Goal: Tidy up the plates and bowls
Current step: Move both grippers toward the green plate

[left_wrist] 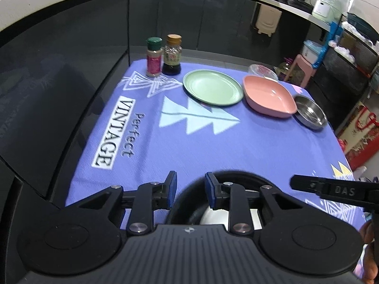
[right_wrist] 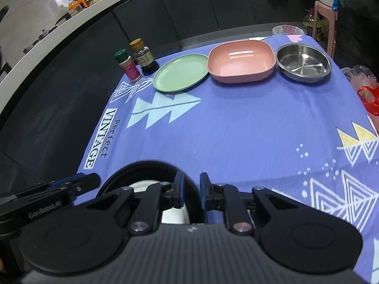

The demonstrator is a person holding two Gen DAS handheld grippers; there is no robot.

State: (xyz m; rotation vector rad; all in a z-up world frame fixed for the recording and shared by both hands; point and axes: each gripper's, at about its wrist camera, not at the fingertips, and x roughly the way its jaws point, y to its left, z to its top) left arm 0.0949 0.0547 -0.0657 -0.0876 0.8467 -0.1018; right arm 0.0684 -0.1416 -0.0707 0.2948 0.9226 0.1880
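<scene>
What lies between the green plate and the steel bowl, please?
The pink square dish sits between the green plate and the steel bowl, all three in one row; the right wrist view shows it most clearly.

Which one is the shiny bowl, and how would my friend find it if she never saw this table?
Start with the purple tablecloth and look along its far edge, where three dishes sit in a row. Going from the two spice jars, you pass a flat green plate, then a pink square dish. The shiny bowl comes last, the only round, silver metal one.
</scene>
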